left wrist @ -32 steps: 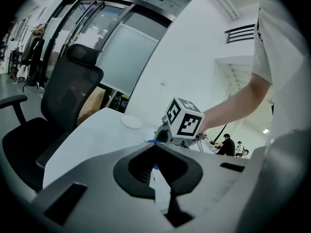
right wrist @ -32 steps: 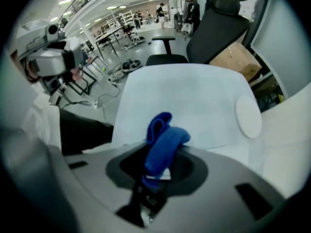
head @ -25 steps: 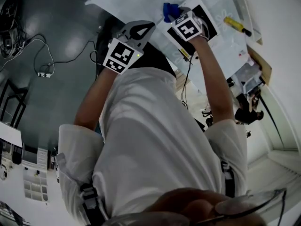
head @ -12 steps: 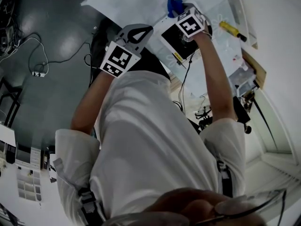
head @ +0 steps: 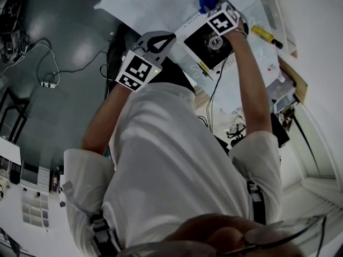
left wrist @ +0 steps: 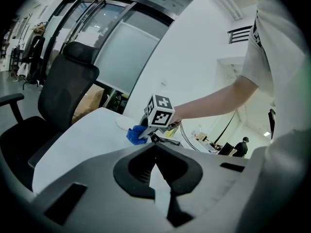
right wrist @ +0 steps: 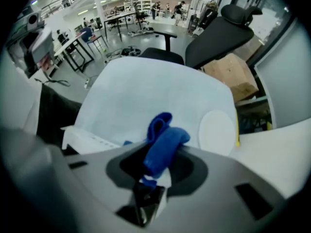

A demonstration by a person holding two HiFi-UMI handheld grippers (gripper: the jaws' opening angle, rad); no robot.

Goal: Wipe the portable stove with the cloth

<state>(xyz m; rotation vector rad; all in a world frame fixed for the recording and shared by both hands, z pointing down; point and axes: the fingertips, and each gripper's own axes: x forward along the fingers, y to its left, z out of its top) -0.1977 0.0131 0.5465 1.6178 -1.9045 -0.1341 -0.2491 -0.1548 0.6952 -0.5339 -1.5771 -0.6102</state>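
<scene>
left arm (head: 102, 119): bare below a white short sleeve; bent at the elbow, forearm raised in front of the chest
left tool (head: 161, 36): jaws together, nothing between them; held just off the near edge of the counter, its tips pointing across it; marker cube turned up toward the head view
right arm (head: 252, 90): stretched forward and almost straight, reaching well past the left tool; the hand is out over the far part of the stove
portable stove (head: 201, 48): white case with a black top and a round burner in the middle; it lies ahead and to the right of the left tool and below the right tool; its white edge shows low at the left of the right gripper view
right tool (right wrist: 156, 171): jaws clamped on the cloth; tilted down and forward past the stove's far edge, marker cube on top
cloth (right wrist: 164, 142): blue and bunched, sticking out ahead of the right tool's tips at the stove's far edge; whether it touches the stove I cannot tell
counter (head: 144, 4): covered in white; it spreads ahead of both tools
disc (right wrist: 217, 130): white and round, flat on the counter ahead and right of the right tool, apart from the cloth
yellow object (head: 263, 32): on the counter to the right of the right tool
office chair (right wrist: 218, 35): black, beyond the counter's far edge ahead of the right tool; a cardboard box (right wrist: 234, 76) stands beside it
</scene>
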